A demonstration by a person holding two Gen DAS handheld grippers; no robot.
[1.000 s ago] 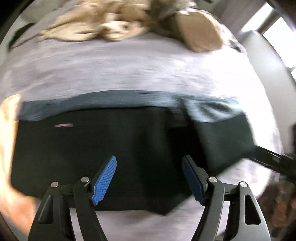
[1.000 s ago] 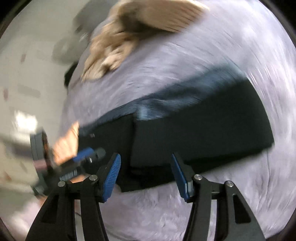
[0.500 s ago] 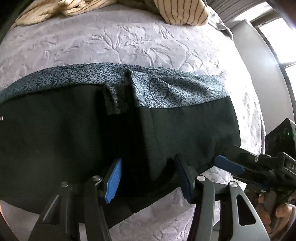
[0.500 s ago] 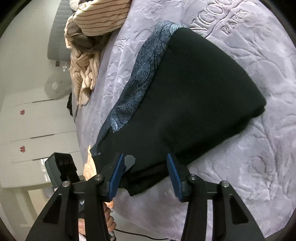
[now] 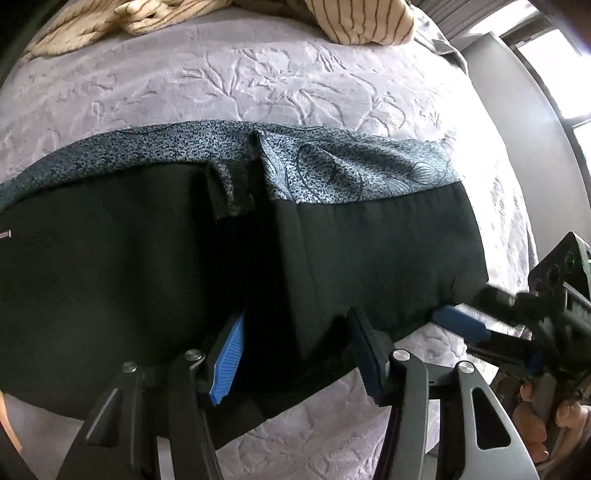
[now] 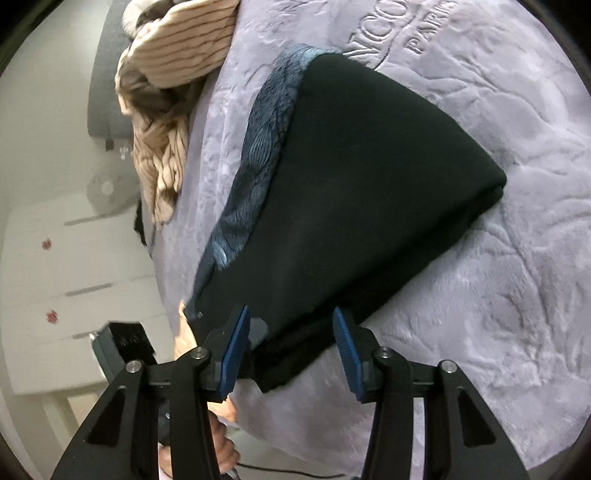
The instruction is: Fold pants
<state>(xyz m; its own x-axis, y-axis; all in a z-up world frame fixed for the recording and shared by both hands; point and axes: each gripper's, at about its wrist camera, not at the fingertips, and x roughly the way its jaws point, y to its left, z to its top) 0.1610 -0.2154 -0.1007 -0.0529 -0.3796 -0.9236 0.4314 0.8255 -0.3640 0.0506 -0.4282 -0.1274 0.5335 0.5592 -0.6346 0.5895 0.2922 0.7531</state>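
Black pants (image 5: 369, 251) with a blue-grey patterned band (image 5: 332, 170) lie folded on a lilac embossed bedspread (image 5: 258, 81). My left gripper (image 5: 295, 350) is open, its blue pads on either side of the near edge of a folded layer. My right gripper (image 6: 291, 343) is open at the near corner of the pants (image 6: 362, 192), with the cloth edge between its pads. The right gripper also shows in the left wrist view (image 5: 461, 325), at the right end of the pants.
A heap of beige striped clothes (image 5: 258, 14) lies at the far side of the bed, also in the right wrist view (image 6: 173, 85). White drawers (image 6: 74, 277) and a wall stand beyond the bed's left edge. A window (image 5: 554, 55) is at the right.
Both grippers have moved in close to the near edge of the pants. The views have steadied; the right end of the pants now lies folded over the middle.
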